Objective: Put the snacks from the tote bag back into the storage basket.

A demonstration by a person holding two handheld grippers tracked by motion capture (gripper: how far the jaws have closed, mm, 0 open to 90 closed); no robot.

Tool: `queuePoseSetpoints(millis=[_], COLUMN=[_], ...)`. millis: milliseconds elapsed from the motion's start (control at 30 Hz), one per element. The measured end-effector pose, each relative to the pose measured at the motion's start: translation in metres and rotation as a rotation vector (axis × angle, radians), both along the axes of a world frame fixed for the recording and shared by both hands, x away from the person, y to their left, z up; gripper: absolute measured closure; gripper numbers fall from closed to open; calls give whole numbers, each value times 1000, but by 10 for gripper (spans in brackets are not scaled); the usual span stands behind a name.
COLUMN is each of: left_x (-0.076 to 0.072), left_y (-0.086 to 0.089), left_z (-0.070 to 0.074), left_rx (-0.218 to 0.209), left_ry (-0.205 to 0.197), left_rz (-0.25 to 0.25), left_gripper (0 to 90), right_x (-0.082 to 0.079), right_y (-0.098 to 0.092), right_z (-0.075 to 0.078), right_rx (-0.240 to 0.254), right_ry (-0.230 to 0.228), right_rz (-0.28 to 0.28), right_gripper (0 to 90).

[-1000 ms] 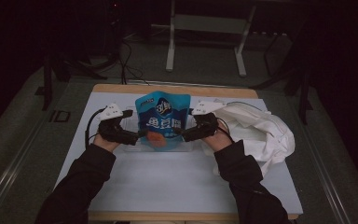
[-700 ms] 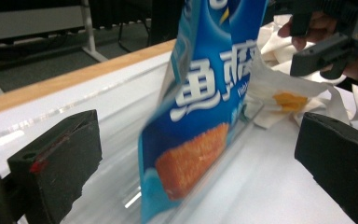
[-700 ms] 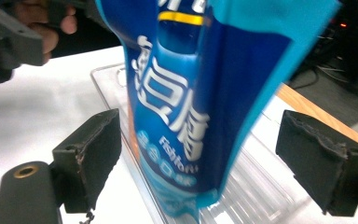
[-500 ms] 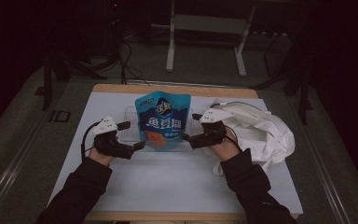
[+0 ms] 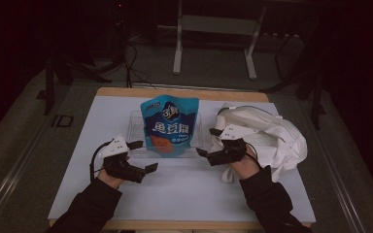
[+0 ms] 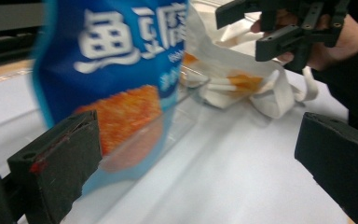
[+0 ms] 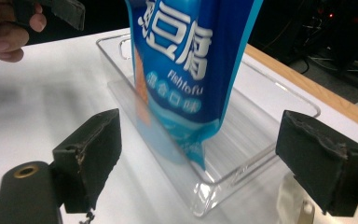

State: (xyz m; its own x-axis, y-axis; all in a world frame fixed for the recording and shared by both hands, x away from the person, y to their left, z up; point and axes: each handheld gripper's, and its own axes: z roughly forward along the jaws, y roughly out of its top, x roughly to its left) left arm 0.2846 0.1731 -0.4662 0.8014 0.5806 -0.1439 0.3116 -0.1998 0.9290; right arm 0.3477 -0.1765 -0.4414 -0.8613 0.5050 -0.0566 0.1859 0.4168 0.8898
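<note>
A blue snack pouch with white lettering and an orange picture stands upright in a clear plastic tray at the middle of the white table. The pouch is close ahead in the left gripper view, and the pouch rests inside the tray in the right gripper view. My left gripper is open, just left of and nearer than the tray. My right gripper is open at the tray's right end. Neither holds anything.
A white cloth tote bag lies crumpled at the right of the table, behind my right hand. The table's wooden far edge runs behind the tray. A metal stand and cables sit on the dark floor beyond.
Both grippers let go of the pouch and drew back toward me, the left one farther left and nearer. The pouch now stands on its own in the tray.
</note>
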Motion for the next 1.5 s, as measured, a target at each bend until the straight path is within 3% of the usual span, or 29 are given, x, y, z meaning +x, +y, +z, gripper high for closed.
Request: queuePoseSetpoints(millis=[133, 233, 333, 467, 733, 833, 900, 1167, 1233, 1500], left_x=[-6, -9, -10, -13, -18, -21, -22, -23, -23, -22], left_y=[-12, -21, -28, -36, -51, -56, -58, -61, -61, -57], left_z=[-4, -5, -6, -9, -14, -15, -16, -21, -21, -24], left_rx=[26, 13, 14, 48, 71, 99, 99, 125, 120, 127], left_ry=[4, 13, 17, 16, 18, 3, -7, -12, -14, -13], left_rz=[-42, -75, -93, -119, -163, -166, -168, -168, -168, -152], left_gripper=[9, 9, 9, 9, 9, 9, 9, 9, 9, 9], right_x=[-7, -11, -22, -31, -43, -48, -50, -55, -56, -52], right_y=[-6, -8, -12, -17, -24, -24, -23, -29, -32, -39], right_z=[-5, -7, -11, -15, -24, -28, -29, -35, -37, -44], right_rx=[13, 11, 6, 14, 26, 29, 27, 44, 45, 42], right_ry=[1, 4, 1, 6, 7, 14, -2, 12, -2, 24], right_rz=[-1, 4, 13, 13, -2, 0, -3, -15, -28, -47], right_gripper=[143, 143, 142, 143, 143, 143, 145, 147, 147, 147])
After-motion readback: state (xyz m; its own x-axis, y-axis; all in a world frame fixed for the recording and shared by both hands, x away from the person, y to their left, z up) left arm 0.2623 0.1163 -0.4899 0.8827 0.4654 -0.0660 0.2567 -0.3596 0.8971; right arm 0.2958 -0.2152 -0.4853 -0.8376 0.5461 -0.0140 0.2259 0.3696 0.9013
